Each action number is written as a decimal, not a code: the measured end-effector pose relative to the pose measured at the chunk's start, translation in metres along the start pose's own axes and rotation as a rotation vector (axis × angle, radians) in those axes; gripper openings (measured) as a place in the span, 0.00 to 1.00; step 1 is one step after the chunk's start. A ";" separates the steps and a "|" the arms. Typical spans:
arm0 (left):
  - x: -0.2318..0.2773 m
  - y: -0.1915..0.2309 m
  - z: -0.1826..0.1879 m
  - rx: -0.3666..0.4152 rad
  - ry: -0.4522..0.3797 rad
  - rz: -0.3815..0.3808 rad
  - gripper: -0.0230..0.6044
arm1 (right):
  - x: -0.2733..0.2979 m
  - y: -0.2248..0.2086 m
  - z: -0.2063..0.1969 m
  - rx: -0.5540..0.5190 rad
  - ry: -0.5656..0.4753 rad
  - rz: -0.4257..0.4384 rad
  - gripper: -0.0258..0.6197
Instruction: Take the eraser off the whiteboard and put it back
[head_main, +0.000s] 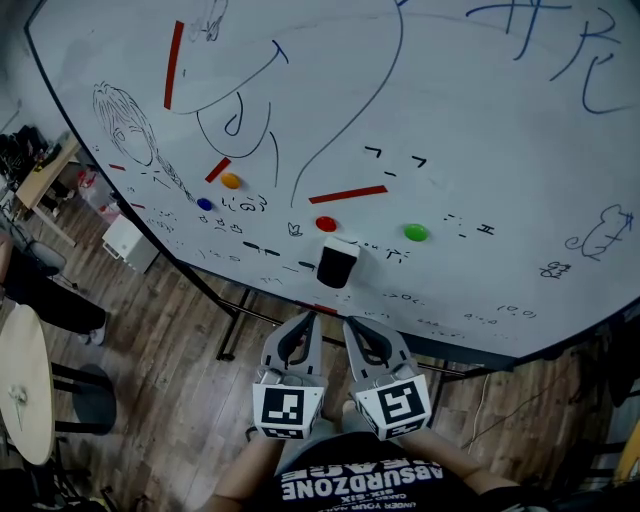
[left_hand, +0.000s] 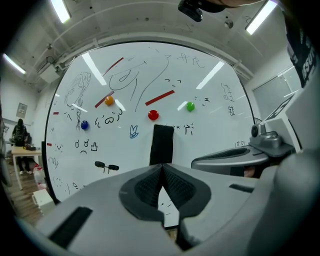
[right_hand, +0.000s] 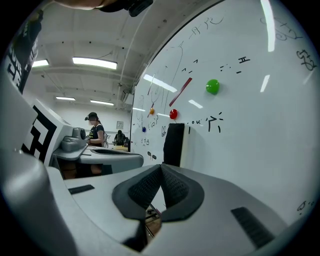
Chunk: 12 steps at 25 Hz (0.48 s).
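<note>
A black eraser (head_main: 336, 262) with a white top sticks to the whiteboard (head_main: 480, 130), just below a red magnet (head_main: 326, 224). It also shows as a dark upright block (left_hand: 161, 144) in the left gripper view and beside the board (right_hand: 174, 144) in the right gripper view. My left gripper (head_main: 308, 322) and right gripper (head_main: 350, 326) hang side by side a little short of the eraser, apart from it. Both are shut with nothing between their jaws. The left gripper's tips (left_hand: 161, 168) and the right gripper's tips (right_hand: 161, 168) meet in their own views.
Green (head_main: 416, 232), orange (head_main: 230, 181) and blue (head_main: 205, 204) magnets and red strips dot the drawn-on board. Its stand legs (head_main: 235, 325) rest on wooden flooring. A round pale table (head_main: 22, 385) and a stool stand at left. People sit at a far desk (right_hand: 95, 131).
</note>
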<state>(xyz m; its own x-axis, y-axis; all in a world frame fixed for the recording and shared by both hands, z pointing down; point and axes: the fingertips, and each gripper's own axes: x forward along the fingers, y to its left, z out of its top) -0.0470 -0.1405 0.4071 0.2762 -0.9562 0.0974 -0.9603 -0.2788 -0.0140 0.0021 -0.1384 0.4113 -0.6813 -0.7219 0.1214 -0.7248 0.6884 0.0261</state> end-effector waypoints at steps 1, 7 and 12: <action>0.000 -0.001 -0.001 -0.001 0.002 -0.002 0.05 | 0.000 0.000 0.000 0.001 0.001 0.000 0.04; 0.000 -0.001 -0.003 -0.003 0.005 0.000 0.05 | 0.000 0.001 -0.001 0.000 -0.001 0.008 0.04; 0.001 -0.004 -0.003 -0.006 0.007 -0.005 0.05 | 0.000 -0.002 -0.002 0.001 0.002 0.010 0.04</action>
<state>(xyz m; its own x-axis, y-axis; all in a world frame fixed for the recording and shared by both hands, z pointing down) -0.0433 -0.1403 0.4100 0.2809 -0.9540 0.1045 -0.9590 -0.2832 -0.0074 0.0036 -0.1390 0.4128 -0.6880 -0.7151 0.1236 -0.7184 0.6952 0.0240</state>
